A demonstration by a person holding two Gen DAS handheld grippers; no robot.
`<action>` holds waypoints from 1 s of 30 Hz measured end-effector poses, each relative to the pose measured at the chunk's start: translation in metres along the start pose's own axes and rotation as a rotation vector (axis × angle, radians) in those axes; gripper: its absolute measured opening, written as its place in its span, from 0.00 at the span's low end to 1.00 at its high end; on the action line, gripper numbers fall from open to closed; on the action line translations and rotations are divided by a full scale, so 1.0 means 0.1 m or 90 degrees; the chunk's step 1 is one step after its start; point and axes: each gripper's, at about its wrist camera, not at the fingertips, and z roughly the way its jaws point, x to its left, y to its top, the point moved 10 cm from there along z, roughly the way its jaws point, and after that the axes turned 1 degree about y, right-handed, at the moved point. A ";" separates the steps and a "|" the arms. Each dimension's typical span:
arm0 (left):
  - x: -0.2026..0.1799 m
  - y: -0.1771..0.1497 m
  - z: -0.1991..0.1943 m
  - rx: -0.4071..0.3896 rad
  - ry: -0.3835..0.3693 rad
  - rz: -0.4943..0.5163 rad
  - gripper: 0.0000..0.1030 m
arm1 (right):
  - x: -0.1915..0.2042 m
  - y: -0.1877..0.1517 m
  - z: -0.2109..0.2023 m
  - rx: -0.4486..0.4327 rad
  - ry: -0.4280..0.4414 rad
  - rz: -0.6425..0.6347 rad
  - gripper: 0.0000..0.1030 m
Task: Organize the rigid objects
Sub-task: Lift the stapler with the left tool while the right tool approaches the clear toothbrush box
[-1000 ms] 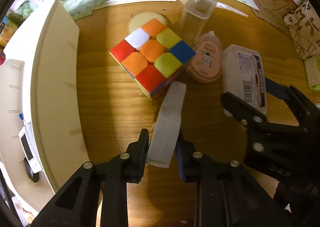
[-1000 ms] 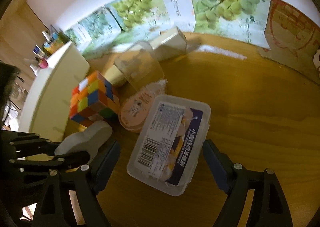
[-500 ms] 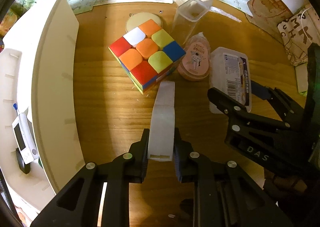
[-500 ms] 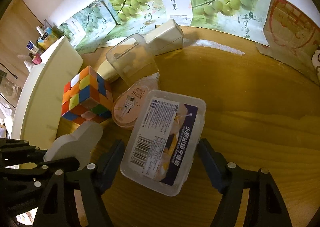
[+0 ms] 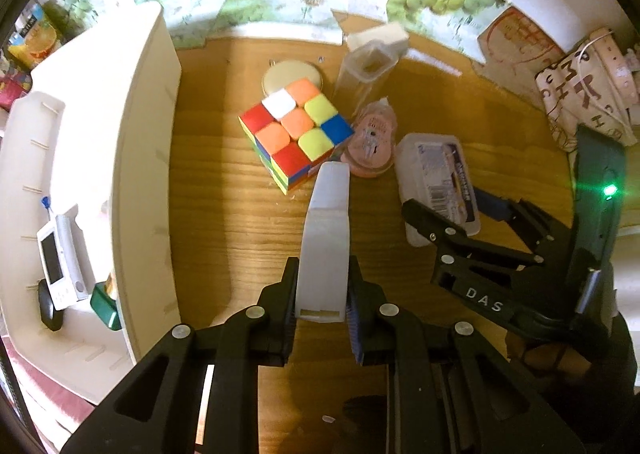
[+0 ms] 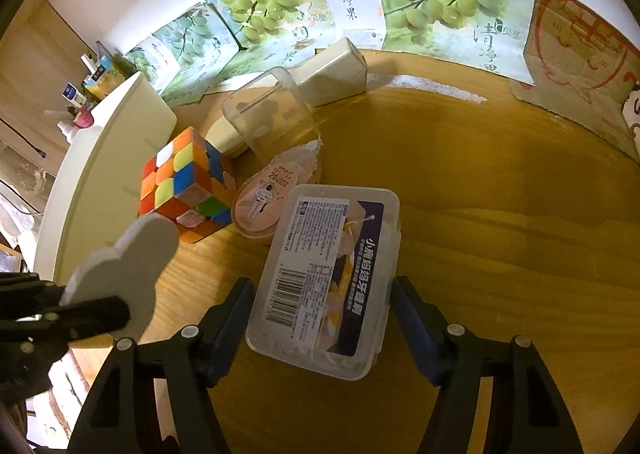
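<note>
The brown wooden surface [image 6: 500, 213] carries everything. A tall cream plastic organiser [image 5: 136, 157] stands along its left side. Right of it sits the multicoloured puzzle cube [image 5: 298, 133], with a round pink plastic case [image 5: 372, 143] touching its right. Nearer and to the right lies the clear rectangular plastic box with a printed label [image 6: 328, 282]; my right gripper [image 6: 320, 328] straddles it, jaws wide apart and not pressing its sides. My left gripper [image 5: 322, 314] has its jaws clamped on a flat white bear-shaped plastic case [image 5: 326, 238], held off the surface just near the cube
</note>
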 end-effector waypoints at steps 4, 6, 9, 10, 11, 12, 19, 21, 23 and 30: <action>0.03 -0.01 -0.21 -0.030 -0.001 0.003 0.22 | 0.03 -0.01 -0.07 -0.010 -0.006 -0.006 0.68; 0.06 -0.01 -0.32 -0.048 0.000 0.005 0.22 | 0.05 -0.01 -0.12 -0.016 -0.009 -0.011 0.67; 0.07 0.00 -0.47 -0.072 -0.001 0.010 0.22 | 0.10 -0.02 -0.20 -0.026 -0.011 -0.020 0.66; 0.07 0.03 -0.52 -0.081 -0.002 0.012 0.22 | 0.12 -0.01 -0.22 -0.030 -0.009 -0.022 0.66; 0.07 0.03 -0.57 -0.090 -0.003 0.015 0.22 | 0.14 -0.01 -0.26 -0.036 -0.010 -0.024 0.66; 0.08 0.03 -0.63 -0.099 -0.004 0.018 0.22 | 0.16 0.00 -0.29 -0.043 -0.012 -0.025 0.66; 0.14 0.01 -0.92 -0.146 -0.012 0.028 0.22 | 0.35 0.03 -0.53 -0.085 0.013 -0.016 0.23; 0.17 0.00 -0.99 -0.155 -0.015 0.031 0.22 | 0.39 0.01 -0.56 -0.089 0.005 -0.020 0.23; 0.18 -0.01 -1.06 -0.164 -0.016 0.035 0.22 | 0.42 -0.02 -0.60 -0.093 0.001 -0.018 0.23; 0.32 -0.03 -1.23 -0.187 -0.014 0.031 0.22 | 0.44 -0.11 -0.63 -0.093 0.002 -0.001 0.27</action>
